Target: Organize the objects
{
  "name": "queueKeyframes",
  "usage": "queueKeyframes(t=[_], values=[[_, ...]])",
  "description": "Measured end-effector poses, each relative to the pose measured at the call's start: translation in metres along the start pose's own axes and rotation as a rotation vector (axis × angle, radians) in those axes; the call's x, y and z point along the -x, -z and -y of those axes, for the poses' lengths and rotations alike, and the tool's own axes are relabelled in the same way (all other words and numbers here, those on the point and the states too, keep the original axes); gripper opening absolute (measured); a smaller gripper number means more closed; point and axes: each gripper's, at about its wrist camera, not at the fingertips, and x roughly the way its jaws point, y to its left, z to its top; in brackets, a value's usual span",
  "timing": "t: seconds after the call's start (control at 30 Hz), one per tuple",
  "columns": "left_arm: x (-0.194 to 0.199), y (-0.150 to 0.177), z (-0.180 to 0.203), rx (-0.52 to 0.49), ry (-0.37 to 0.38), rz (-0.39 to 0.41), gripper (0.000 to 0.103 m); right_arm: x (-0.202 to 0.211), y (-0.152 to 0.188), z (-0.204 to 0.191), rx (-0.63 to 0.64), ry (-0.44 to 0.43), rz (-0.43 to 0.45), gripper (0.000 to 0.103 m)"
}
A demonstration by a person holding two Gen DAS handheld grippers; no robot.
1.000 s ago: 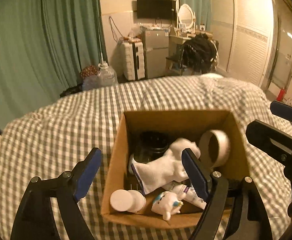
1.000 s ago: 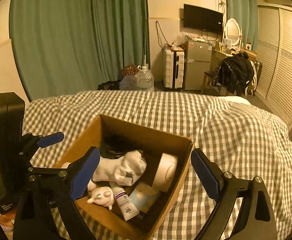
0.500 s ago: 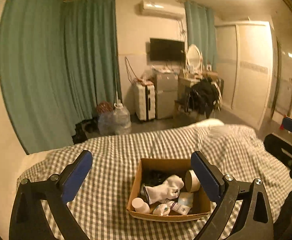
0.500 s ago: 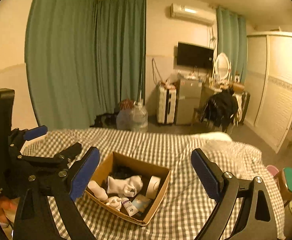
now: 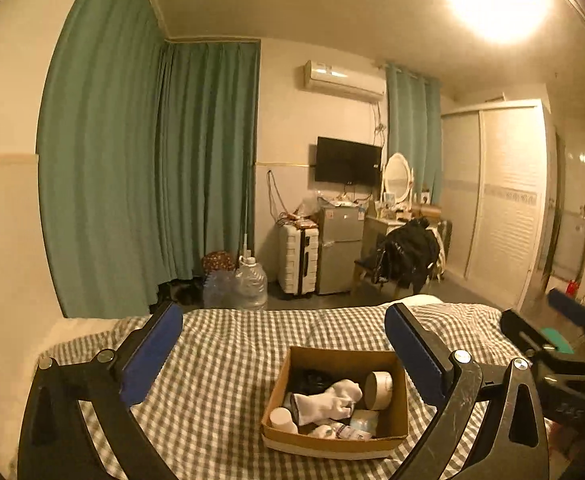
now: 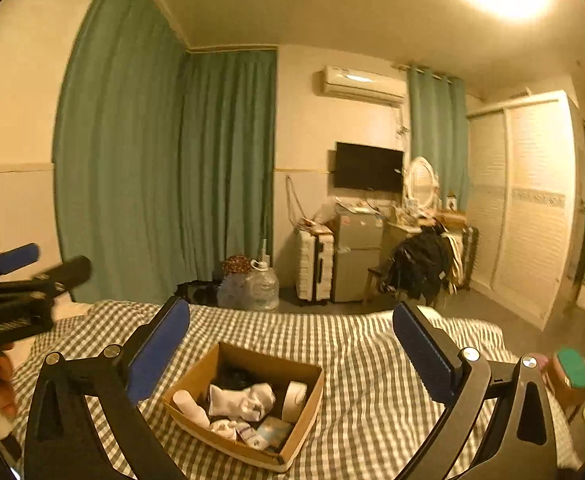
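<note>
Cardboard box of objects sits on the checkered bed, green curtains behind.

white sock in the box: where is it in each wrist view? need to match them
Left wrist: white sock lies mid-box, lower centre-right of frame.
Right wrist: white sock lies mid-box, lower centre-left of frame.
Shared landmark: the tape roll just right of the sock in the cardboard box.

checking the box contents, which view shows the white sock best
The left wrist view: the white sock lies near frame centre in the cardboard box, unobstructed, its whole length visible across the other items. The right wrist view also shows the sock, but bunched and seen from the box's corner, so its shape is harder to read.
</note>
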Motion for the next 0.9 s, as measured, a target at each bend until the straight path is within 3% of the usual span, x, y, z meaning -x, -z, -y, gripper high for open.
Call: queueKeyframes(t=[0.2,0.33,0.43,0.53,0.9], values=[[-0.014,0.061,-0.013,0.037,-0.11,-0.017,0.103,-0.02,0.051,-0.006,0.0,0.012,-0.017,0.102],[-0.028,0.103,-0.021,0.041,-0.114,-0.008,0.103,-0.04,0.098,-0.011,0.038,0.044,-0.037,0.102],[-0.049,0.113,-0.025,0.04,-0.111,-0.081,0.103,-0.051,0.125,-0.015,0.068,0.08,-0.062,0.102],[-0.056,0.121,-0.028,0.068,-0.086,-0.11,0.103,-0.061,0.132,-0.016,0.076,0.079,-0.092,0.102],[-0.058,0.137,-0.011,-0.009,-0.104,-0.147,0.103,-0.056,0.132,-0.012,0.052,0.067,-0.107,0.102]])
